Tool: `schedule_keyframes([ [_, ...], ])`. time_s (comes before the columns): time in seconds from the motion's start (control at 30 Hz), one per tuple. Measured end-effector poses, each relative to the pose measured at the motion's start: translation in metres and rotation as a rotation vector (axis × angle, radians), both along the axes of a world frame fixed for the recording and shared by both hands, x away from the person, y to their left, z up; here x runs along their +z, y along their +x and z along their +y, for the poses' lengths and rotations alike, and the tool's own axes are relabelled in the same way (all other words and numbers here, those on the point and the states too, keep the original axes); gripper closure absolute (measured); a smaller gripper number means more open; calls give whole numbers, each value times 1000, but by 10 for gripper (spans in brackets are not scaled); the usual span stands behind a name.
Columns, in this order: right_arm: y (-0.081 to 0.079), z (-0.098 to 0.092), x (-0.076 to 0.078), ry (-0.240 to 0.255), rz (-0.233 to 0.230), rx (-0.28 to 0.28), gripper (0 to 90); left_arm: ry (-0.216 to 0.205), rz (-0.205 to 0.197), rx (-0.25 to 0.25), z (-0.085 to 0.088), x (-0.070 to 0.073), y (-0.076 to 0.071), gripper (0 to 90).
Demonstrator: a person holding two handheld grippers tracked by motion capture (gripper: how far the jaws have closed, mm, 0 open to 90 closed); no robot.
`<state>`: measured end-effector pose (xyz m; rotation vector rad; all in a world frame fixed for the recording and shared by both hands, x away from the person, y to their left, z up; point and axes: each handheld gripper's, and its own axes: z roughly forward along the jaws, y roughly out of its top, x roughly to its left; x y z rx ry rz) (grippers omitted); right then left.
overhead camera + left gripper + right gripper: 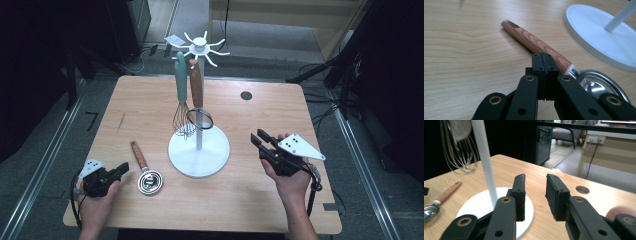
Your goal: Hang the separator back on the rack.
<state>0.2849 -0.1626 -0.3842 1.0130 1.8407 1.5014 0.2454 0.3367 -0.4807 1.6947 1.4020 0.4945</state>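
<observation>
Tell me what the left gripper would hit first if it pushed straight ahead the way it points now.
Most likely the wooden-handled scoop: the left gripper, jaws shut and empty, points at its handle close to the metal bowl. How much gap remains is hard to judge.

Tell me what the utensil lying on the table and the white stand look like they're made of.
The utensil's handle looks like varnished wood with striped grain; its bowl seems polished metal, mirror-bright. The white stand looks matte, probably painted metal or plastic; which, I cannot tell.
</observation>
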Motion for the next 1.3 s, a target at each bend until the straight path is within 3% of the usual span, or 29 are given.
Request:
schedule_keyframes([
  [0.07, -3, -8, -12, 1, 14, -32, 652, 4, 7, -25, -5, -1, -1, 900],
  [0.27, -11, -24, -33, 32, 64, -33, 562, 16, 3, -58, -13, -1, -5, 900],
  [0.43, -21, -35, -51, 31, 89, -69, 537, -21, 1, -89, -15, 1, -7, 884],
  [0.6, -27, -45, -65, 34, 112, -111, 527, -53, 0, -132, -17, 2, -8, 802],
  [0.67, -32, -50, -72, 36, 126, -121, 513, -88, 14, -149, -16, 0, -8, 706],
  [0.83, -44, -58, -80, 25, 141, -126, 507, -74, 39, -146, -21, -2, -8, 582],
  [0.97, -48, -65, -87, 8, 155, -141, 503, -51, 66, -161, -28, -4, -6, 594],
  [1.07, -47, -68, -89, 23, 166, -154, 497, -34, 79, -159, -31, -5, -6, 609],
  [1.3, -41, -69, -98, 45, 192, -166, 492, -19, 95, -143, -34, -7, -6, 743],
])
